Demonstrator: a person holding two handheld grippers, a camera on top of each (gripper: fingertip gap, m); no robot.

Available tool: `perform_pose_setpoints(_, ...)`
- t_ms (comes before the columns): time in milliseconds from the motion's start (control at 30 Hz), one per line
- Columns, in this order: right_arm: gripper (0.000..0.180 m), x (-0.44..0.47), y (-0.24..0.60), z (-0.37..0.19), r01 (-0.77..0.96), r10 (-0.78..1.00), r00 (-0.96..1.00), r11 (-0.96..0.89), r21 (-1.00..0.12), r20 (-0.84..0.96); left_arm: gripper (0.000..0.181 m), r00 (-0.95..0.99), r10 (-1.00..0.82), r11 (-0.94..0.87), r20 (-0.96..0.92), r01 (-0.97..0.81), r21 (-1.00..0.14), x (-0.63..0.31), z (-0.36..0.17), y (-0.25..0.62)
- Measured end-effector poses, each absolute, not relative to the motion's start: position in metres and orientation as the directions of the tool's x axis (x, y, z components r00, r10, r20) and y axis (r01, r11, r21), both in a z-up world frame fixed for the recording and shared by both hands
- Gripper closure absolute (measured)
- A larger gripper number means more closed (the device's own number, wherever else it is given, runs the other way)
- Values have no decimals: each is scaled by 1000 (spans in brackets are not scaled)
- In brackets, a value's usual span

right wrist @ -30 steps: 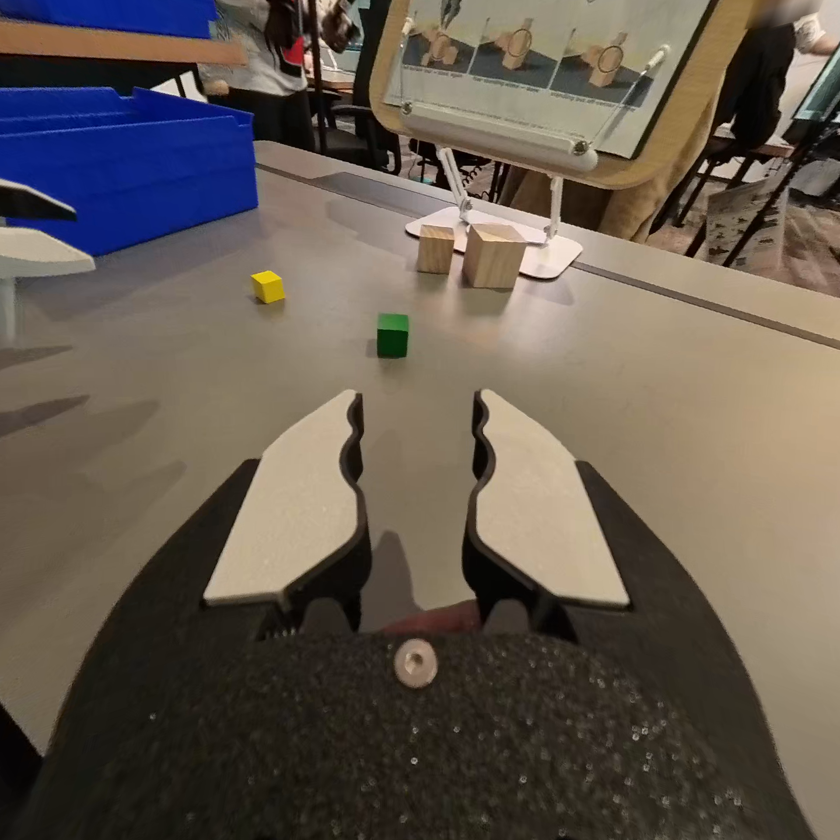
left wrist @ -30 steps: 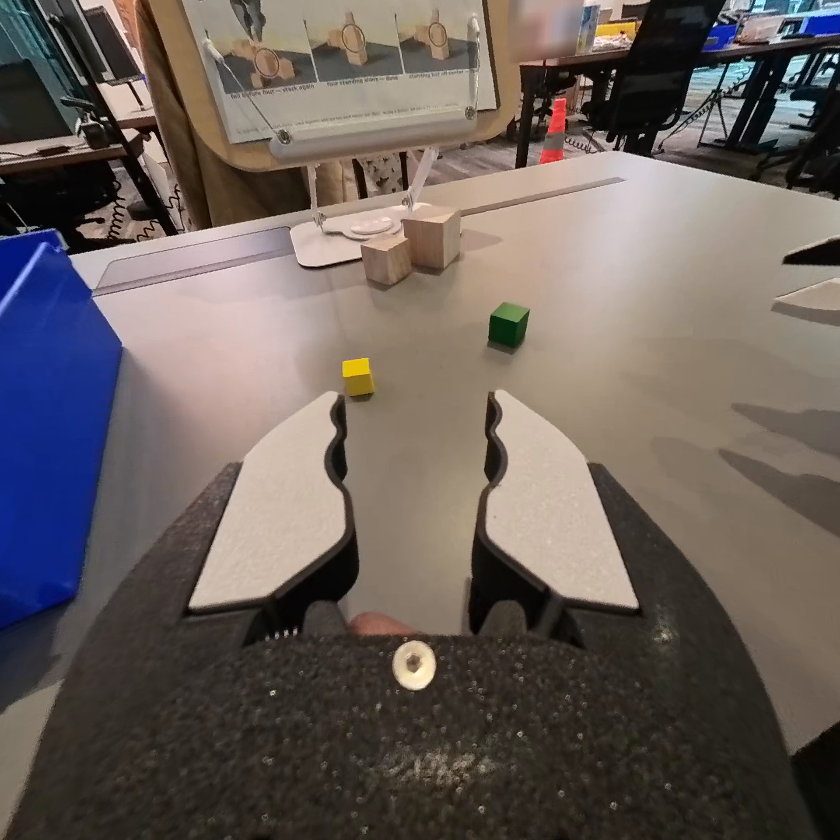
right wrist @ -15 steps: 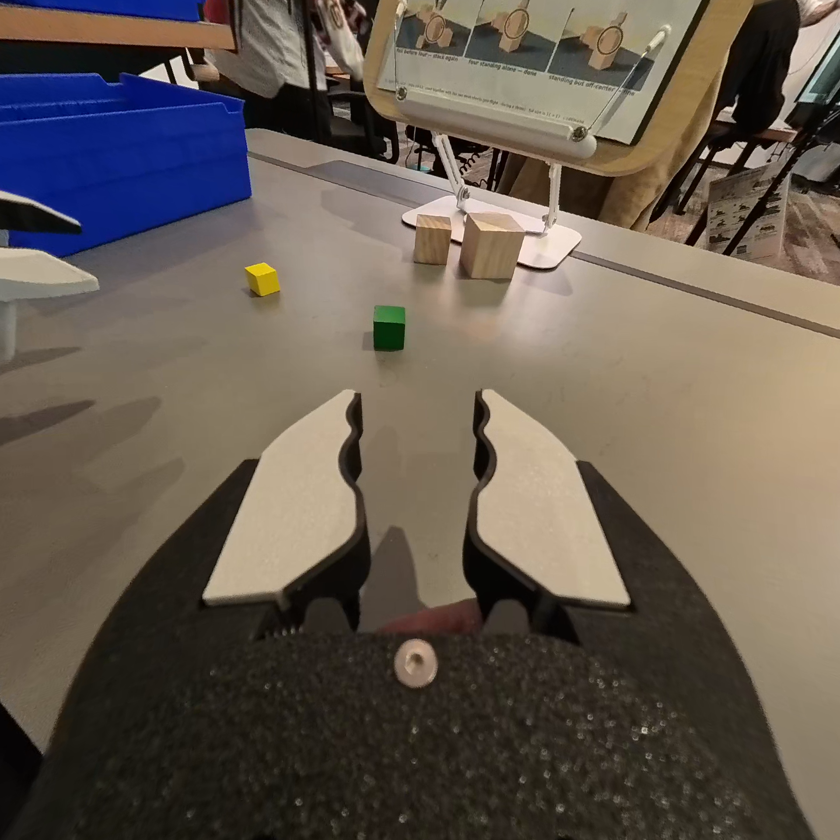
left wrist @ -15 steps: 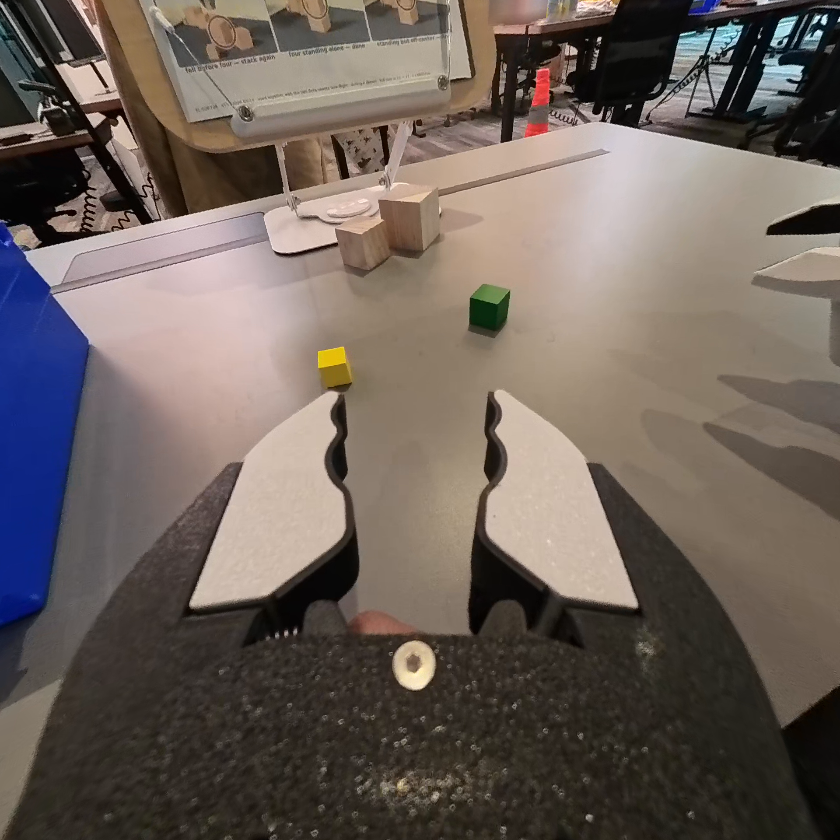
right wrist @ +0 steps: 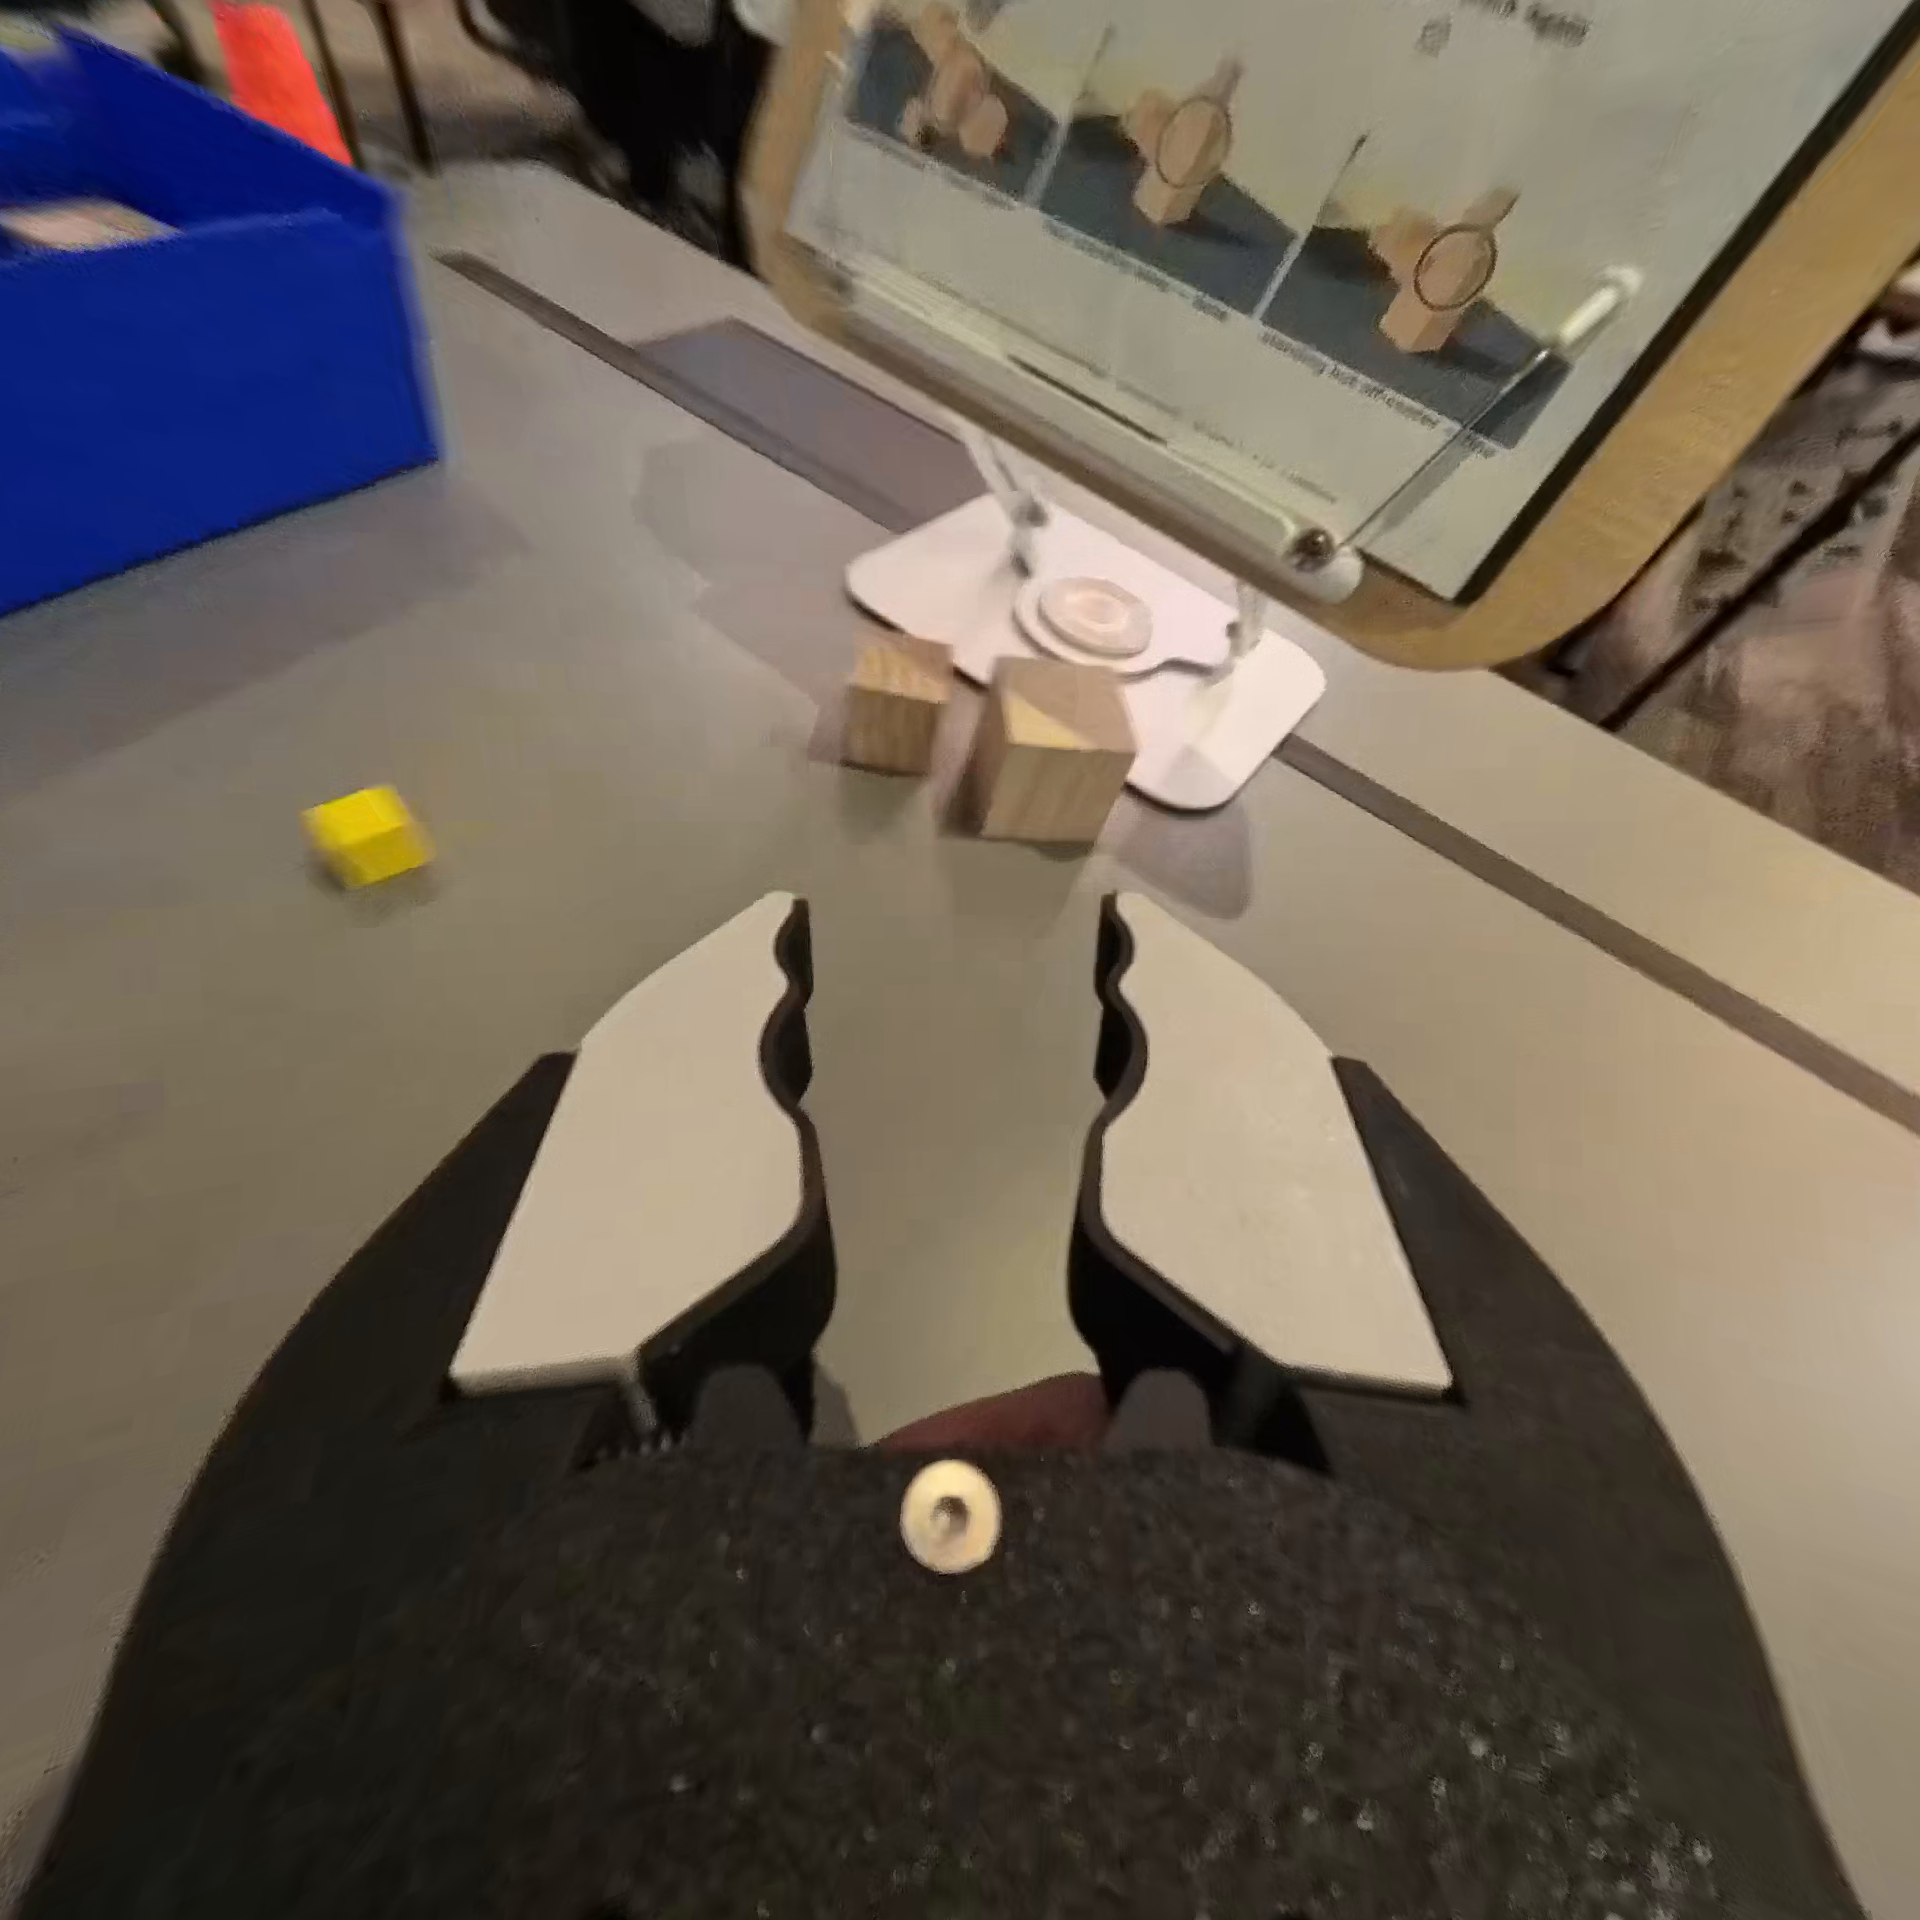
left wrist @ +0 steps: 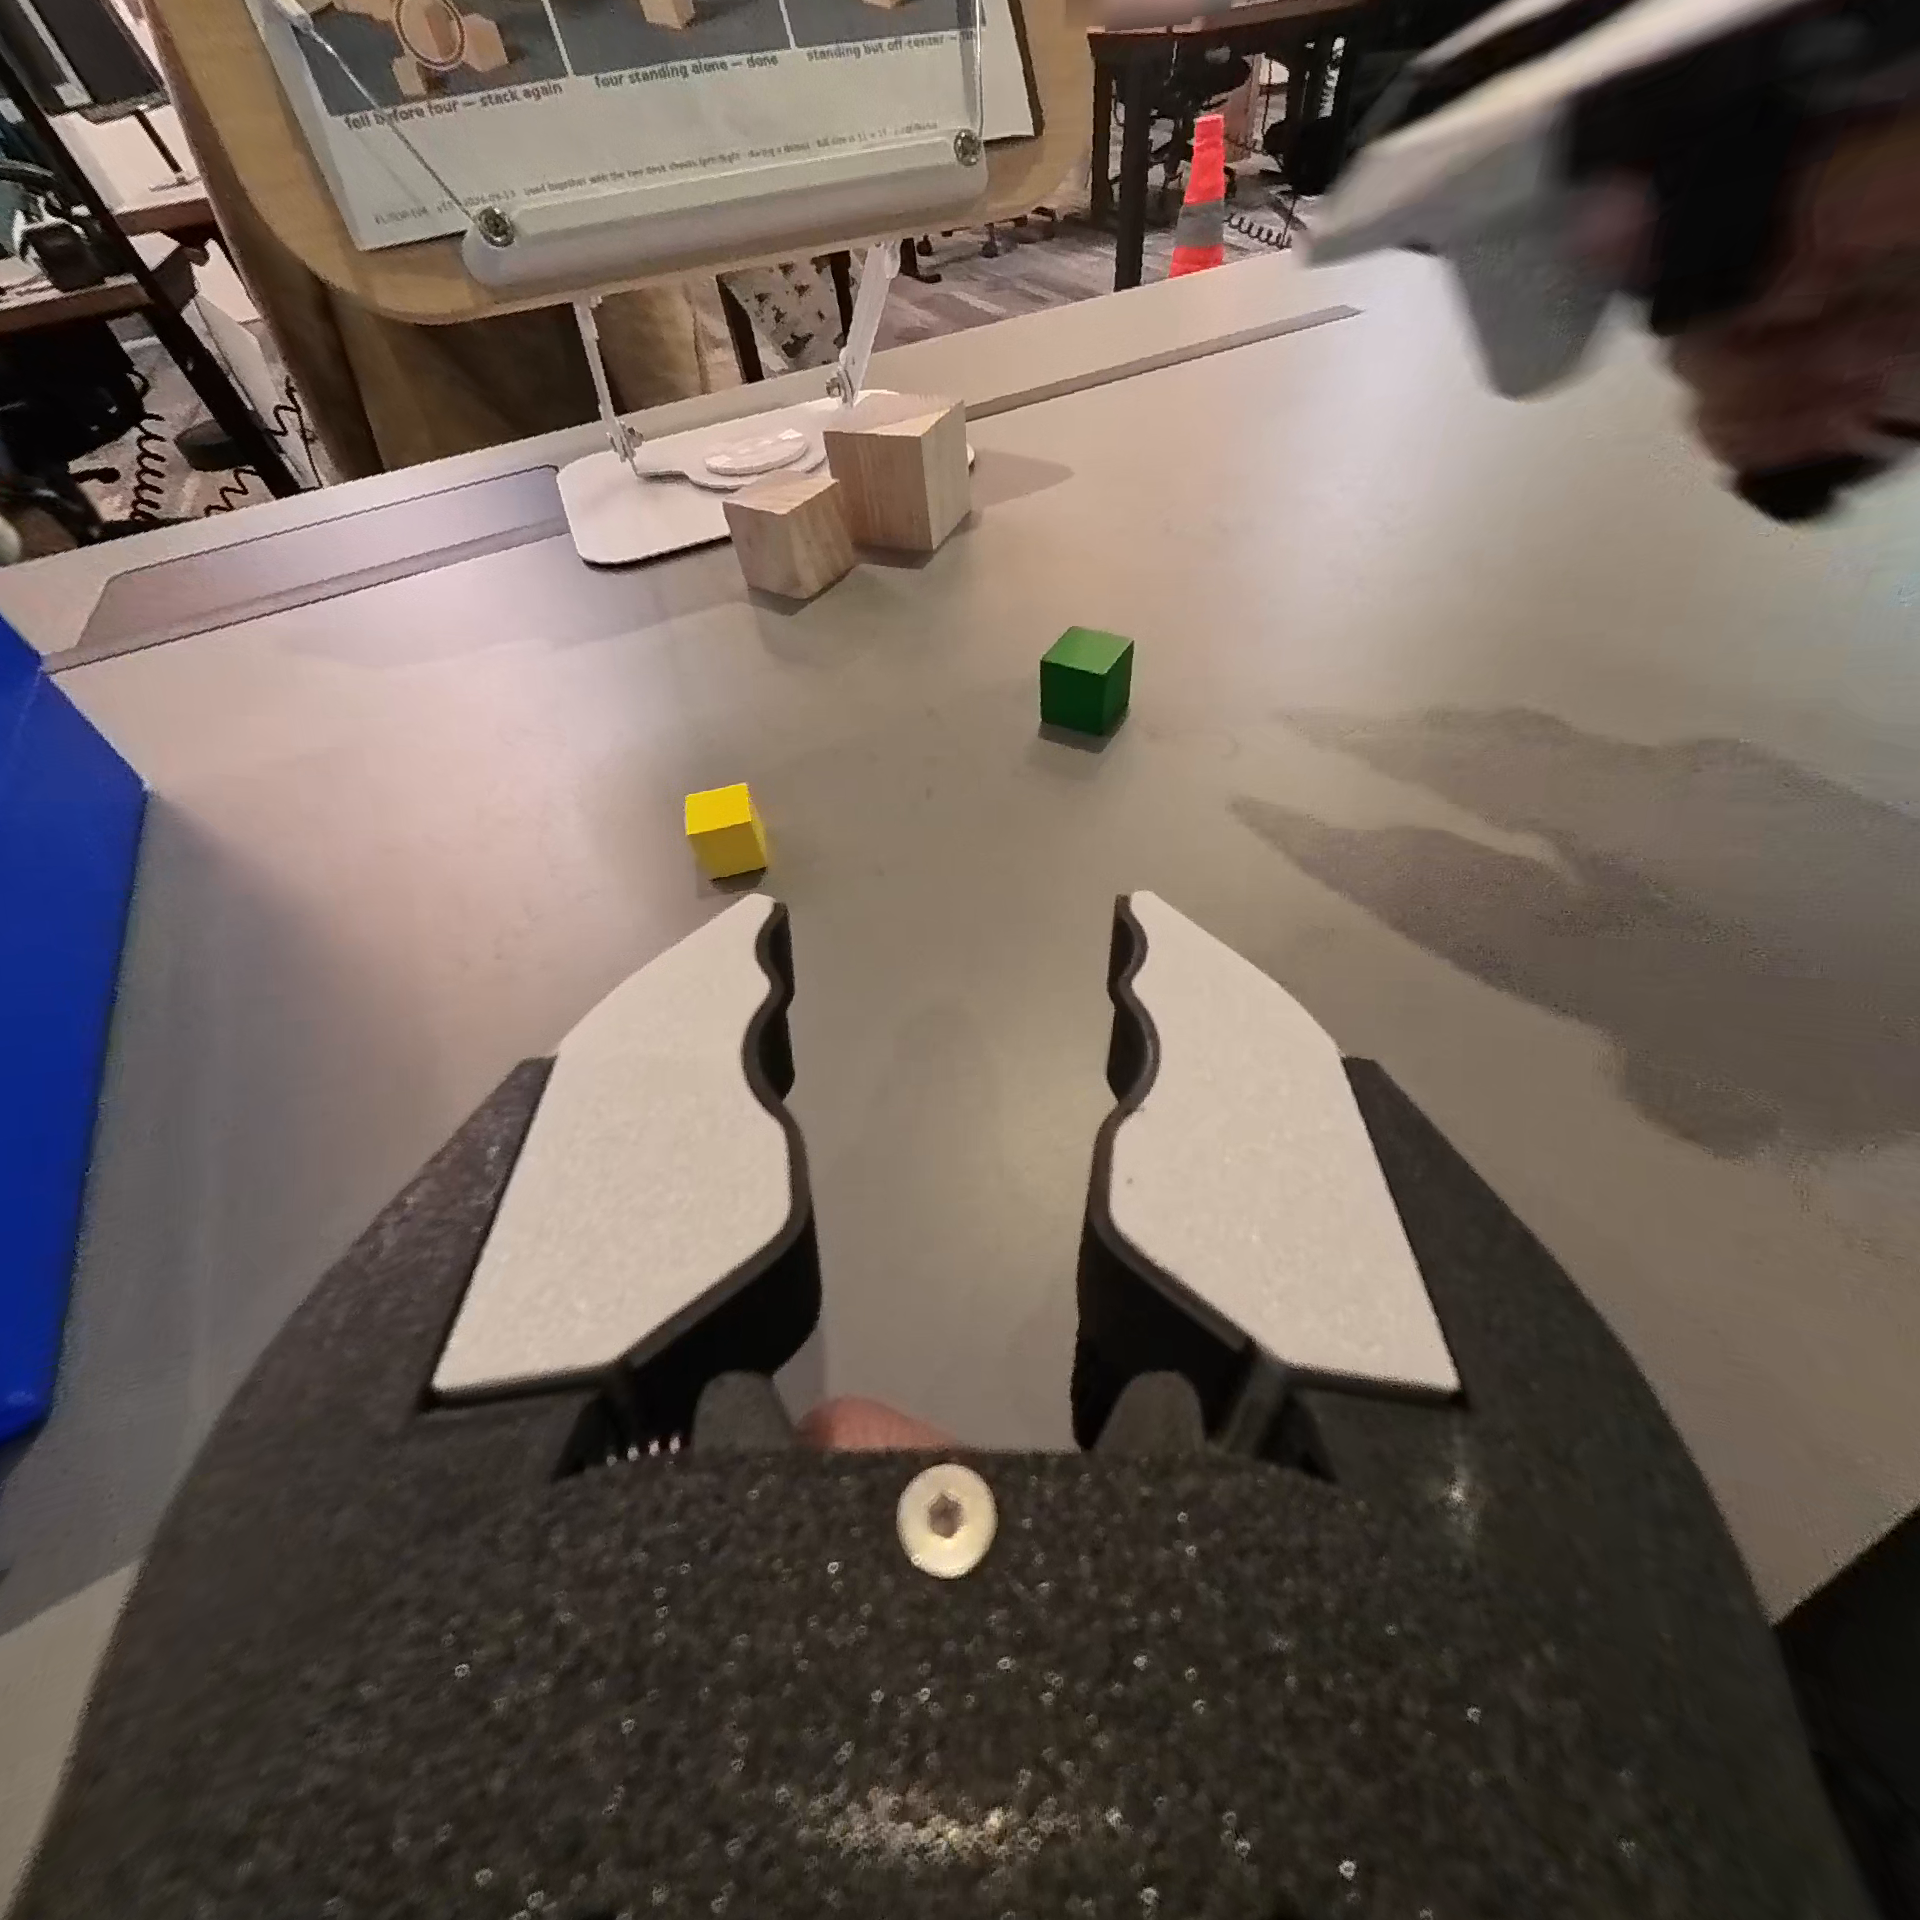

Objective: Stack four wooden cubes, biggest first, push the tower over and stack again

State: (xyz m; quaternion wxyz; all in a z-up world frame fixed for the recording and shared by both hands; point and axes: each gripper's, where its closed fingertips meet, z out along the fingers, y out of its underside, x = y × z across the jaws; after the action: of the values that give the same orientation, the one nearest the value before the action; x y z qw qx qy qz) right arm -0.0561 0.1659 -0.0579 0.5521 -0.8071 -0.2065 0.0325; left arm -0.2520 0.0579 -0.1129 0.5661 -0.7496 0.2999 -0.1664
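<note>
Four cubes lie apart on the grey table. The biggest plain wooden cube and a smaller plain one sit side by side at the foot of a sign stand. A green cube and a small yellow cube lie nearer. My left gripper is open and empty, just behind the yellow cube. My right gripper is open and empty, a short way in front of the biggest cube; it shows blurred at the left wrist view's upper right. The green cube is hidden in the right wrist view.
A picture board on a white stand rises behind the wooden cubes. A blue bin stands at the table's left. An orange cone, chairs and desks are beyond the table. It is some 12 centimetres from my right tips to the green cube.
My right gripper has moved fast forward and up toward the two wooden cubes, passing the green cube. My left gripper has shifted slightly forward and right. Both stay open.
</note>
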Motion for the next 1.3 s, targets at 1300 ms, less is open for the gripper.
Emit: perform_pose_setpoints(1300,121,-184,129,-122,433,901,434,-208,-877,1,124,705,-704,-163,-87,-280,-946,-244,-110,46)
